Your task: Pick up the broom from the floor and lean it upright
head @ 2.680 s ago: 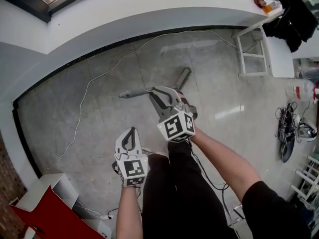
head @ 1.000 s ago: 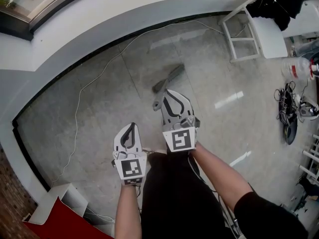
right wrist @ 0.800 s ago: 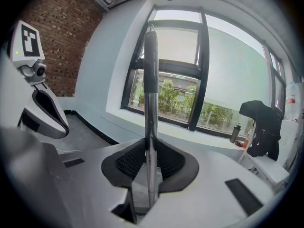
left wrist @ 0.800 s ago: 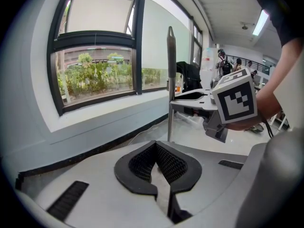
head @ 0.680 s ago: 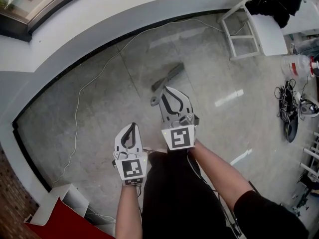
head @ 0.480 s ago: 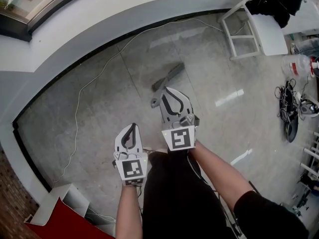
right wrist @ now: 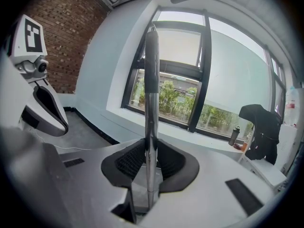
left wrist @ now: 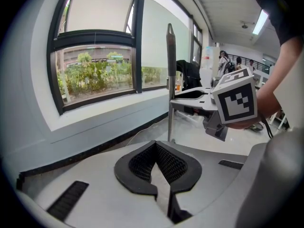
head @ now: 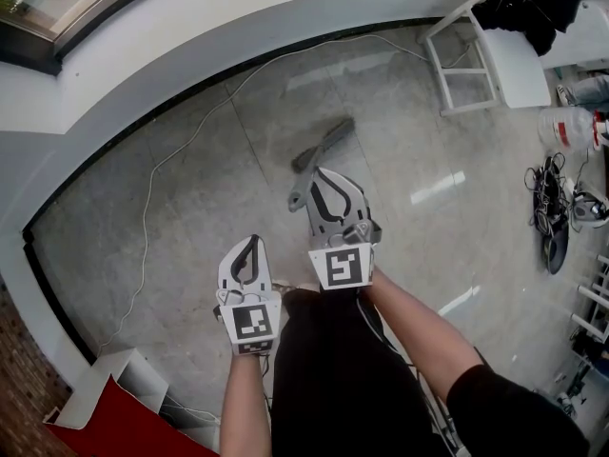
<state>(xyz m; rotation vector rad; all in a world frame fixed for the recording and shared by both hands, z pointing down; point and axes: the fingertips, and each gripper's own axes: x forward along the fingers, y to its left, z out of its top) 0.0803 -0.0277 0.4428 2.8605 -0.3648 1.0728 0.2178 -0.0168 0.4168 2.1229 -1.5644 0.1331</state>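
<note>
Clamped on the broom (right wrist: pixel 151 80), my right gripper (head: pixel 324 179) has swung it upright before the window (right wrist: pixel 178 49); my left gripper (head: pixel 252 244) is shut, empty; only leaning remains.

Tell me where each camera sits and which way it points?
Head view: on the person's head, facing down at the floor; shows forearms, legs, left gripper, right gripper.
Left gripper view: on the left gripper, facing the window over shut jaws; right hand shows.
Right gripper view: on the right gripper, along jaws clamping the broom handle.
Gripper views share handle and window.
</note>
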